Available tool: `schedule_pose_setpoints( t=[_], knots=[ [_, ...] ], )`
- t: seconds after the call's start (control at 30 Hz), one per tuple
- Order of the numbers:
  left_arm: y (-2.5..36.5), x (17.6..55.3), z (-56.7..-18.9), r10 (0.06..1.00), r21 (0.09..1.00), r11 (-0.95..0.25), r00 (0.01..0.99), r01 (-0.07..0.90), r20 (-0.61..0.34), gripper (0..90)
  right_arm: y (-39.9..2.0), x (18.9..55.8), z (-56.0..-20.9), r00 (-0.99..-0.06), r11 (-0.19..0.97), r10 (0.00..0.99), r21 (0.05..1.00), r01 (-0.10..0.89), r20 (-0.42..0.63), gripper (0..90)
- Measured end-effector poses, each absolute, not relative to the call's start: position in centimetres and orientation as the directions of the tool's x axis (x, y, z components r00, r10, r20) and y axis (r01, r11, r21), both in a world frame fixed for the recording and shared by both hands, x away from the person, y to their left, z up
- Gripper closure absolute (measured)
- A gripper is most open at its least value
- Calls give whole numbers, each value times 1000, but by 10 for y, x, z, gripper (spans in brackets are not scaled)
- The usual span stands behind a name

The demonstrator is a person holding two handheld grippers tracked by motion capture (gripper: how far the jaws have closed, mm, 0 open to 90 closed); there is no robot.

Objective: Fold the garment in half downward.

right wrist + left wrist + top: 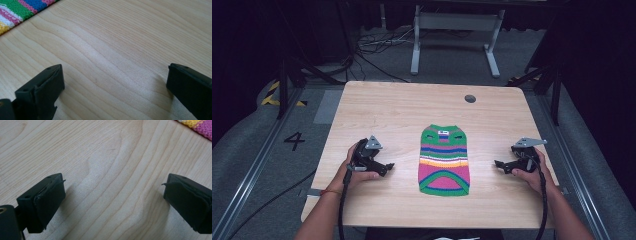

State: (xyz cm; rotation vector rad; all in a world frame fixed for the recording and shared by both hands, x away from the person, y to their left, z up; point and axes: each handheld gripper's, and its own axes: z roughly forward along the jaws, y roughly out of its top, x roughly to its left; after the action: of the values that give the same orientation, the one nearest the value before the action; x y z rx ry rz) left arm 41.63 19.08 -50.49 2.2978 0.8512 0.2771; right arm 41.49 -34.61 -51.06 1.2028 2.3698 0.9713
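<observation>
A small striped knitted garment (444, 159), green, pink, blue and yellow, lies flat in the middle of the wooden table (392, 107). My left gripper (387, 167) rests on the table to its left, pointing toward it, jaws wide open over bare wood (113, 195). A corner of the knit (197, 125) shows at the top right of the left gripper view. My right gripper (498, 164) lies to the garment's right, also aimed at it, open with nothing between its jaws (113, 82). The garment's edge (18, 10) shows at the top left of the right gripper view.
A round cable hole (470, 98) sits near the table's far edge. Beyond the table stand a grey metal frame (455, 30) and loose cables on the floor. Bare wood surrounds the garment on every side.
</observation>
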Motion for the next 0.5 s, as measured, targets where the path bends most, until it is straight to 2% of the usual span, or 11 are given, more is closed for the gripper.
schedule_pose_setpoints(
  t=[0.27,0.33,0.37,0.4,0.47,0.5],
  knots=[
    [194,416,-502,640,660,-562,767,499,-36,167,-348,415,-510,-584,399,811,700,593,32,71],
    [192,415,-497,628,659,-590,778,465,13,230,-348,415,-508,-572,391,819,697,601,34,146],
    [191,415,-494,630,662,-595,776,457,31,281,-348,415,-506,-577,388,816,700,600,42,241],
    [190,416,-487,632,681,-575,775,454,17,275,-349,416,-505,-587,386,808,705,595,54,277],
    [186,417,-477,622,701,-566,783,435,16,252,-348,417,-499,-596,383,800,708,593,67,241],
    [184,417,-474,618,704,-566,786,429,18,258,-346,418,-496,-599,391,799,710,585,54,258]
  ],
)
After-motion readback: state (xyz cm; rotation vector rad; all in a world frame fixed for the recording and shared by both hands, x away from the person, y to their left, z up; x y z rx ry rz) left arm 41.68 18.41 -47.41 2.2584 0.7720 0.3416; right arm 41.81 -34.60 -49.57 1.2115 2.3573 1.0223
